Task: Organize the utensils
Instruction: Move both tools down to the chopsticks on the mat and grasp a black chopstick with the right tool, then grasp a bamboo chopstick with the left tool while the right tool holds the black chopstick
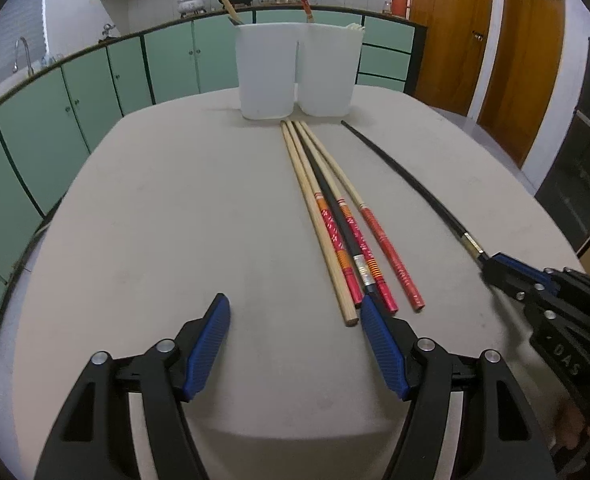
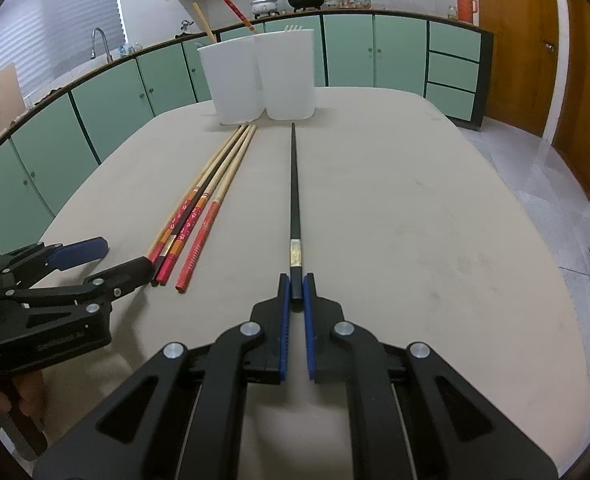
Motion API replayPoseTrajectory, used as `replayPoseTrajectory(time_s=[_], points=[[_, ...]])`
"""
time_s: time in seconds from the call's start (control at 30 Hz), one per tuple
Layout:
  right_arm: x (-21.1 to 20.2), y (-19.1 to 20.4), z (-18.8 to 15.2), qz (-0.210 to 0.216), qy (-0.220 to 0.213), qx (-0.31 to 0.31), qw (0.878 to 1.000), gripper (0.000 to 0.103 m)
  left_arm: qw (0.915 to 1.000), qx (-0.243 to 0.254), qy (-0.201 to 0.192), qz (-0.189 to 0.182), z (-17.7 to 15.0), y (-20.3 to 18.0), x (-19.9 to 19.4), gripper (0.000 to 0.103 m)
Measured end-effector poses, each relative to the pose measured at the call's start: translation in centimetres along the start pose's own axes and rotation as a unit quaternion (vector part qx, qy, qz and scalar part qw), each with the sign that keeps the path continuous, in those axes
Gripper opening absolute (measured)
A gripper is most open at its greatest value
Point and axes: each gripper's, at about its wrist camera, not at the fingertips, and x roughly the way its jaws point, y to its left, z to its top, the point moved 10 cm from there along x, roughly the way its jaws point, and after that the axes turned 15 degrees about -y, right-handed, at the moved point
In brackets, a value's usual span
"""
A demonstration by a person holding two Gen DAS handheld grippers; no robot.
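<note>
black chopstick pinched, bundle on table

right gripper (image 2: 296, 288) pressed onto the butt end of a black chopstick (image 2: 295, 184), tip pointing toward the white holder (image 2: 263, 76). left gripper (image 1: 295, 308) spread wide, low over the table (image 1: 155, 220), right pad at the butt ends of a chopstick bundle (image 1: 335, 216). bundle lying side by side, tips just short of the holder. two chopsticks standing tilted in the holder. green cabinets (image 1: 95, 92) behind.
</note>
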Motion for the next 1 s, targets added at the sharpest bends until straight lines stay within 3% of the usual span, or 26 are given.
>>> replayPoseTrajectory(time_s=[0.27,0.5,0.57,0.67,0.73,0.8,1.0], points=[[-0.1,0.0,-0.1,0.003,0.0,0.006,1.0,0.006,0.9995,-0.021,0.0,0.024,-0.3,2.8,-0.8,0.067],[0.1,0.3,-0.2,0.006,0.004,0.001,1.0,0.006,0.9995,-0.022,-0.004,0.022,-0.3,2.5,-0.7,0.064],[0.2,0.4,-0.2,0.005,0.004,-0.001,1.0,0.007,0.9996,-0.02,-0.006,0.02,-0.2,2.2,-0.6,0.058],[0.4,0.4,-0.2,0.005,0.002,-0.004,1.0,0.008,0.9997,-0.023,-0.011,0.007,0.0,1.5,-0.6,0.037],[0.5,0.4,-0.1,0.007,0.003,-0.003,1.0,0.006,0.9995,-0.03,-0.012,-0.004,0.1,1.1,-0.5,0.018],[0.5,0.3,-0.1,0.009,0.004,0.0,1.0,0.006,0.9994,-0.031,-0.014,-0.008,0.2,0.9,-0.5,0.007],[-0.1,0.2,0.6,0.01,-0.002,-0.004,1.0,0.006,0.9991,-0.036,-0.019,-0.013,0.7,0.7,-1.1,0.007]])
